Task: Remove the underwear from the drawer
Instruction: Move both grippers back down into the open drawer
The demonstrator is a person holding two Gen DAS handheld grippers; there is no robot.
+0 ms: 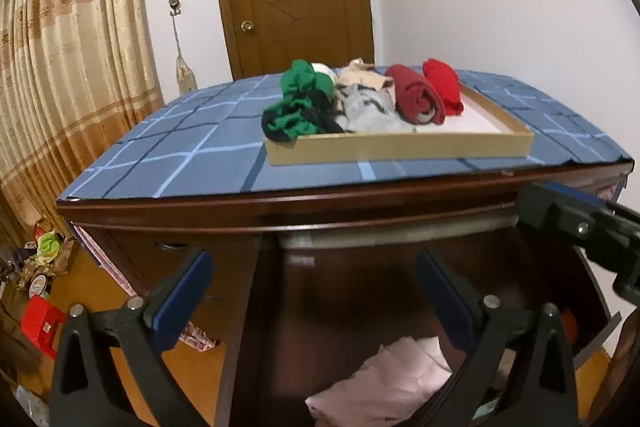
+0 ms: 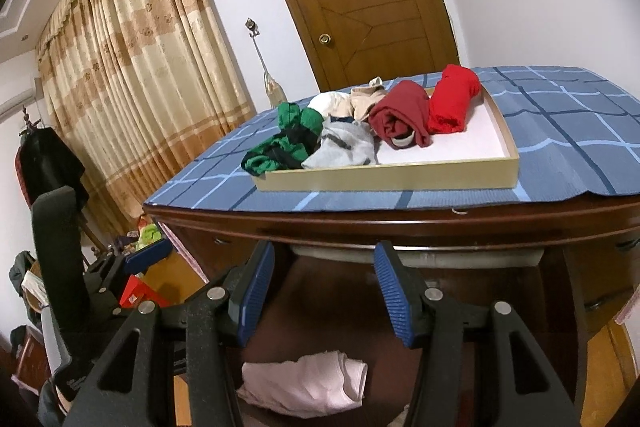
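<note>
Underwear [image 2: 304, 383] pale pink, in open drawer [image 2: 340, 311], below both tongs; left tongs [image 1: 312, 291], right tongs [image 2: 324, 291] spread, empty

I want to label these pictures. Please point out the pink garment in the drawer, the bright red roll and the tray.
pink garment [image 2: 304, 381], right wrist view, middle of the cloth.
bright red roll [image 2: 450, 103], right wrist view, its upper side.
tray [image 1: 400, 147], left wrist view, near wall.
</note>
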